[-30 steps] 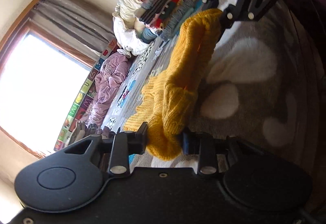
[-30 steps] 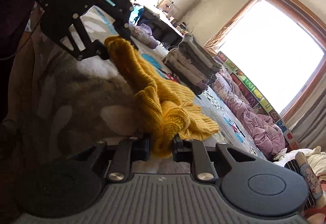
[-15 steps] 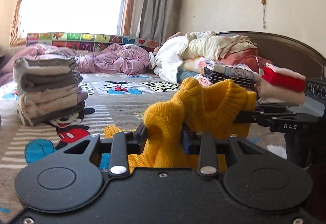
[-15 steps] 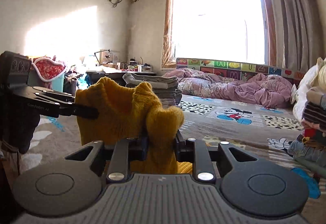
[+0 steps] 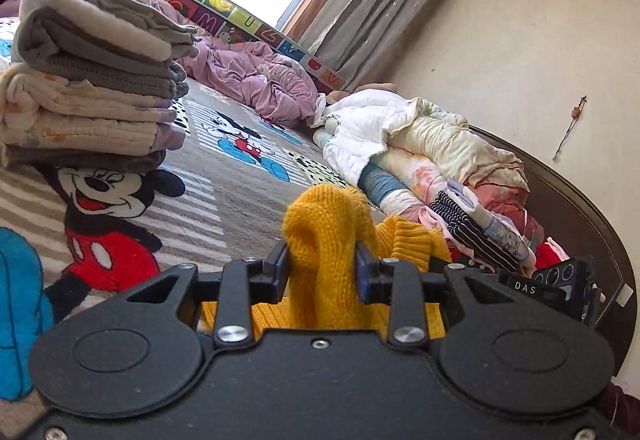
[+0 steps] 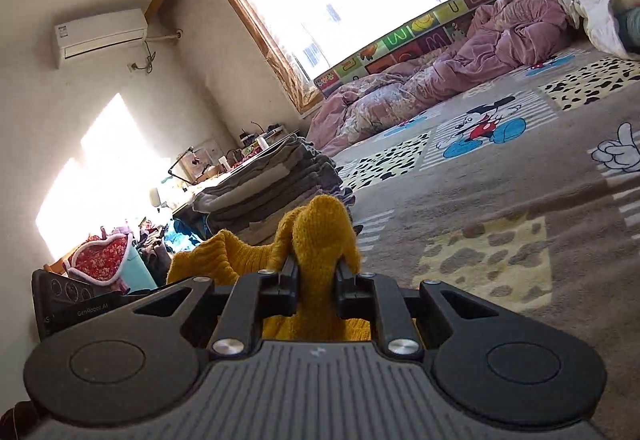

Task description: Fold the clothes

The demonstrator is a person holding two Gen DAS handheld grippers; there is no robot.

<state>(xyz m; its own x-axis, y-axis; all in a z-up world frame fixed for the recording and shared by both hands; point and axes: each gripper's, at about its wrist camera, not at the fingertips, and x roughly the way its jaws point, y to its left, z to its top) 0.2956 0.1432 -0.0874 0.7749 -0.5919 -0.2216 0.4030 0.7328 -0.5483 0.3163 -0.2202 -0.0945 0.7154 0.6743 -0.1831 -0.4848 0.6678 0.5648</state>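
- At ten o'clock in the left wrist view, a stack of folded clothes [image 5: 88, 80] is sitting on the cartoon-print carpet [image 5: 240, 196], with a heap of bedding [image 5: 420, 144] lying at two o'clock.
- The yellow knit sweater [image 5: 326, 228] is bunching thickly at centre, hanging between both tools.
- The left tongs [image 5: 322, 268] are pinching one fold of it.
- The right tongs [image 6: 318, 272] are pinching another.

A sweater [image 5: 328, 224] is sitting between the left gripper's [image 5: 322, 260] fingers and the right gripper's [image 6: 316, 272]. A folded stack [image 5: 88, 80] is lying ahead-left on the rug [image 5: 224, 192]; a heap [image 5: 432, 160] is lying right.
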